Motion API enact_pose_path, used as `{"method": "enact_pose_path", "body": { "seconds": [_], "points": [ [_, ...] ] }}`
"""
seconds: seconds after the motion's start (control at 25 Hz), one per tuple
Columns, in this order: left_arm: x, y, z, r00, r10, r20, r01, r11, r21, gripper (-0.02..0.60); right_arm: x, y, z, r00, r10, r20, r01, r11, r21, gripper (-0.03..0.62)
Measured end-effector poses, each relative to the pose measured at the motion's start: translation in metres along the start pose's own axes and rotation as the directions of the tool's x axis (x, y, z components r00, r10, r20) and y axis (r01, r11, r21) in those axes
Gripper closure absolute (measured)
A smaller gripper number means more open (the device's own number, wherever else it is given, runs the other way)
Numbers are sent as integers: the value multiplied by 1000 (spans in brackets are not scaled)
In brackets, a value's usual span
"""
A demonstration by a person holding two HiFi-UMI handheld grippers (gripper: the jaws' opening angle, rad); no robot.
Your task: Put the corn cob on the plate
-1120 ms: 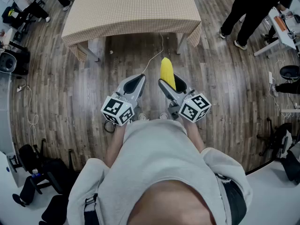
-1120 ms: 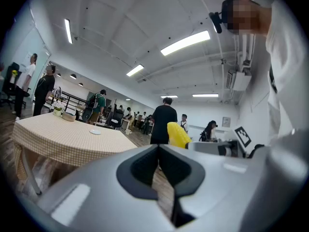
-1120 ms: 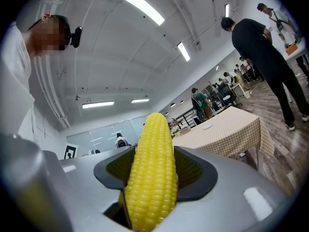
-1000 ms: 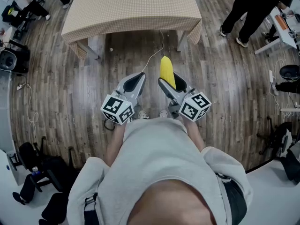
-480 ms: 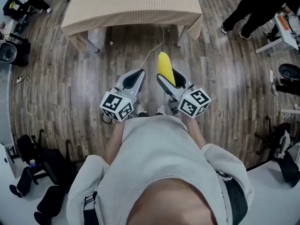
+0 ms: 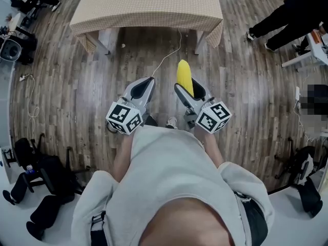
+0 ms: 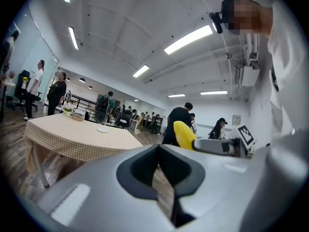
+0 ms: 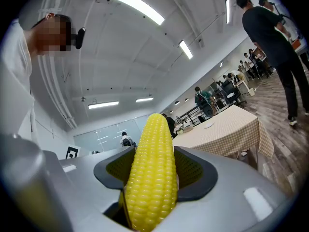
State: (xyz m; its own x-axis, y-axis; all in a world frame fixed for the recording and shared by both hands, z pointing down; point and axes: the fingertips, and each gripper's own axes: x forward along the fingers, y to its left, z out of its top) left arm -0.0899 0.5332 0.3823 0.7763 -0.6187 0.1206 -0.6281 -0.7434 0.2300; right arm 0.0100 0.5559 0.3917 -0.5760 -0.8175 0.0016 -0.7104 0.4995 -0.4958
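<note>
Pinches the corn cob [image 8: 150, 173] snugly in the right gripper [image 8: 153, 164], tip poking out front, likely so as not to drop it while walking. Presses the left gripper [image 7: 160, 153] jaws together on nothing, not needed yet. Needs to reach the plate [image 7: 102, 130] on the table [image 7: 72, 139] ahead.

Bright, even indoor light. Long white ceiling light strips [image 7: 187, 38] glare at 1 o'clock in the left gripper view and at 11 o'clock in the right gripper view. Both are fisheye circles with black corners and bowed edges. The grey plastic left hand-held gripper [image 7: 159, 152] is soft at 6 o'clock; the ridged yellow corn cob [image 8: 151, 178] is crisp. In the head view the brown wood-plank floor [image 6: 246, 81] bends at 3 and 9 o'clock, with faint shadow under the beige checked tabletop [image 6: 148, 4] at 12.
</note>
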Motion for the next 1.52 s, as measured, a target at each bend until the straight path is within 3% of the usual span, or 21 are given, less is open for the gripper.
{"method": "enact_pose_path", "body": {
  "seconds": [0.52,0.92,1.52],
  "points": [
    [33,17,1,999,39,5,-39,999,-11,574,22,-41,21,1000,22,3,-22,1000,-3,336],
    [81,58,9,1000,11,2,-11,999,-30,574,69,-76,38,1000,6,-8,-6,1000,-3,336],
    [145,206,55,1000,-1,9,1,999,-49,574,219,-125,73,1000,-30,-6,30,1000,-4,336]
  ]
}}
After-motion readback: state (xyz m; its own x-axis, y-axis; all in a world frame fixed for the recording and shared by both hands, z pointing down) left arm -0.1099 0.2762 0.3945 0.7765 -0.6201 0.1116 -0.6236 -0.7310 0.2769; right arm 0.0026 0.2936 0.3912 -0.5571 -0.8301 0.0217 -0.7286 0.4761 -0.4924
